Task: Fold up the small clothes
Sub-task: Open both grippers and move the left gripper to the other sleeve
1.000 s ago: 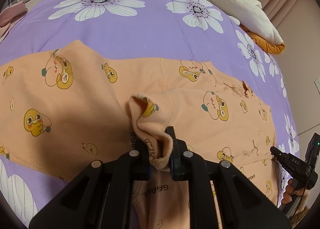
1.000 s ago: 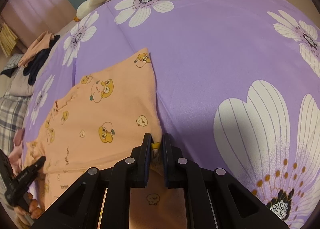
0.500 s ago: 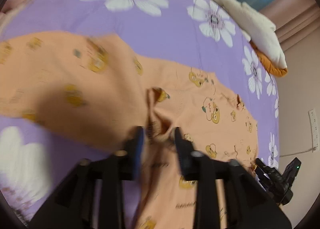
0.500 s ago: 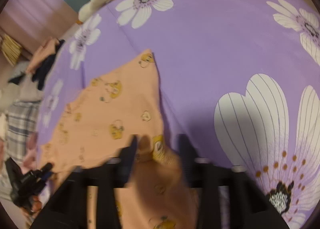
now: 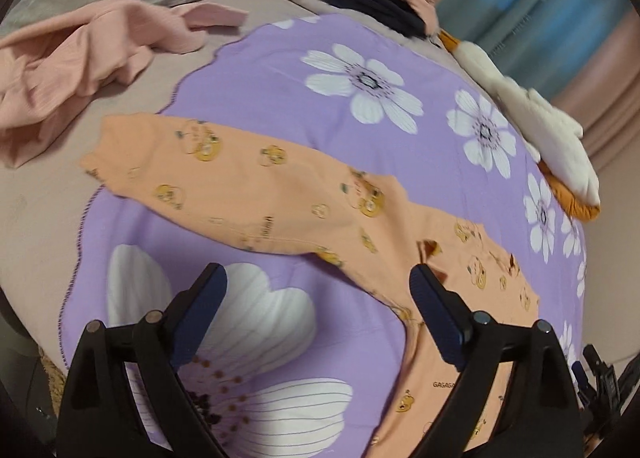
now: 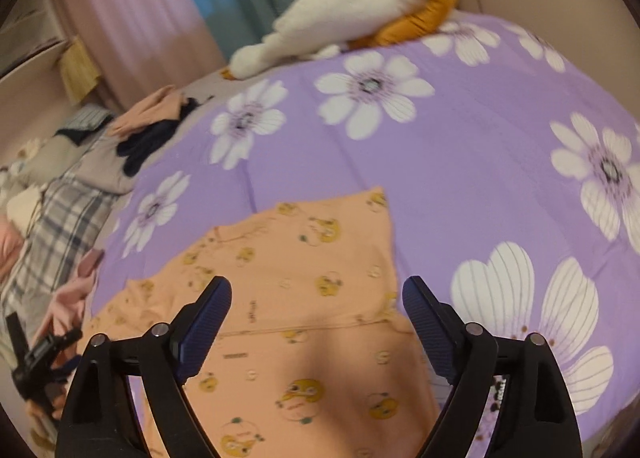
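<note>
An orange child's garment with yellow cartoon prints (image 5: 280, 198) lies flat on a purple flowered blanket (image 5: 280, 70). In the left wrist view one long sleeve stretches to the left. My left gripper (image 5: 318, 290) is open and empty, raised above the blanket just in front of the sleeve. In the right wrist view the garment's body (image 6: 304, 298) is folded over itself with a seam running across. My right gripper (image 6: 316, 300) is open and empty, hovering over the garment.
A pink garment (image 5: 80, 58) lies crumpled at the far left. Dark and peach clothes (image 5: 384, 6) are piled at the back. A white and orange plush (image 6: 360, 22) rests on the blanket's far edge. A plaid pillow (image 6: 60, 226) lies to the left.
Both grippers were shut on the orange garment's edges. They have opened, let the cloth drop flat, and pulled up and back from it.
</note>
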`<state>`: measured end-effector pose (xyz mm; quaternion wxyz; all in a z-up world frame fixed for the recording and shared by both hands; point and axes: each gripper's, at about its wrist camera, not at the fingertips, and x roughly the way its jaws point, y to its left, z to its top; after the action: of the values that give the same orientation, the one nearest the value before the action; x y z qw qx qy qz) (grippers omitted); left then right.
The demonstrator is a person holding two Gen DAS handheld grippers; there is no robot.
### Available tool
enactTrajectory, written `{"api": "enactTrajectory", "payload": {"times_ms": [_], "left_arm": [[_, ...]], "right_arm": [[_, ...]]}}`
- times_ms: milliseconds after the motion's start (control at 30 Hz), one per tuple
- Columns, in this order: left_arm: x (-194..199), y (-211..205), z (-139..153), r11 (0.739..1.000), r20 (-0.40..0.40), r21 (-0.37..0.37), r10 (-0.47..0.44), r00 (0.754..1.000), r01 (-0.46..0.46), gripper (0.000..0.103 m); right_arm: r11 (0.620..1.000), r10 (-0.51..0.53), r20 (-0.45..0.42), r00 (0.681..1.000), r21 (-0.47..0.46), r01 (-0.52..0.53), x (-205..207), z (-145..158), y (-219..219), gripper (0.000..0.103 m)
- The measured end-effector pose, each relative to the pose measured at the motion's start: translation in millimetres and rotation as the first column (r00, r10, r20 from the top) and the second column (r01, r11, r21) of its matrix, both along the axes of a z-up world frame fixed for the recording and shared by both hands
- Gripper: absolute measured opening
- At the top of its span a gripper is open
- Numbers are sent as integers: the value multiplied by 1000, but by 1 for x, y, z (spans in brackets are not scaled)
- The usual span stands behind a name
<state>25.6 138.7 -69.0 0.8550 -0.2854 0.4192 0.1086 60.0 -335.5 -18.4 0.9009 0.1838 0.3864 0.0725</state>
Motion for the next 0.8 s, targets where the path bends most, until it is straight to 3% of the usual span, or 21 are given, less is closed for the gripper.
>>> {"api": "enactTrajectory", "payload": {"times_ms": [200, 500, 800], "left_arm": [[-4, 17, -9, 999, -10, -28, 18, 1000, -18, 96], [-5, 24, -20, 997, -30, -78, 26, 999, -29, 95], [-1, 21, -22, 998, -37, -65, 11, 999, -13, 95]], "right_arm": [[995, 28, 24, 999, -97, -26, -9, 0, 12, 91], [996, -59, -29, 998, -64, 57, -23, -8, -7, 91], [997, -16, -37, 999, -75, 13, -20, -12, 18, 91]]}}
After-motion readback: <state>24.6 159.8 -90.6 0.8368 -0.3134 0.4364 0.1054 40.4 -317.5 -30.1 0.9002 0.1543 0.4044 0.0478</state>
